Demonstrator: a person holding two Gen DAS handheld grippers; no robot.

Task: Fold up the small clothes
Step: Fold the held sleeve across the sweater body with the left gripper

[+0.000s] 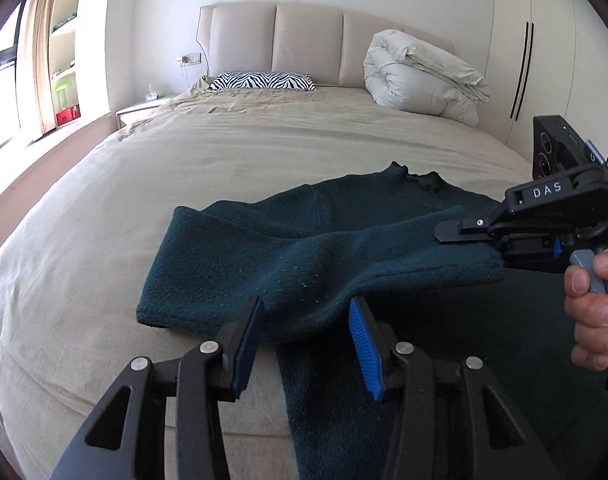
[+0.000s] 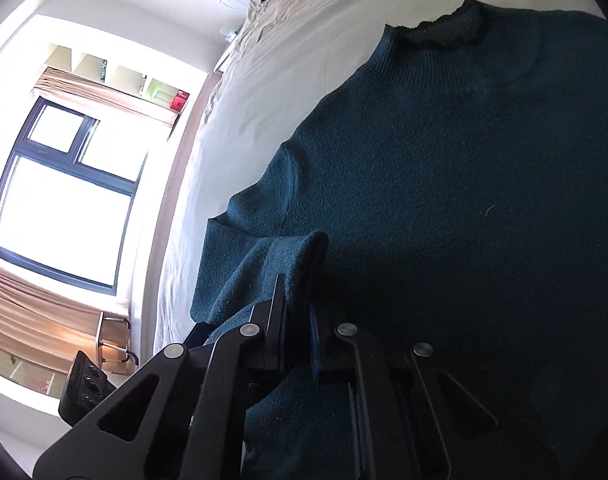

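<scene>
Left gripper [image 1: 307,336]: your jaws stand apart, blue pads facing each other across a gap, with the folded sleeve's edge just beyond the tips and no pad pressing on it.

Right gripper [image 2: 298,312]: your jaws are together, clamped on the sleeve's cuff end, your hand [image 1: 595,304] squeezing its handle.

Dark green sweater [image 2: 443,200]: lies flat on the beige bed sheet [image 1: 104,220], collar toward the headboard, the sleeve drawn across its body.
</scene>
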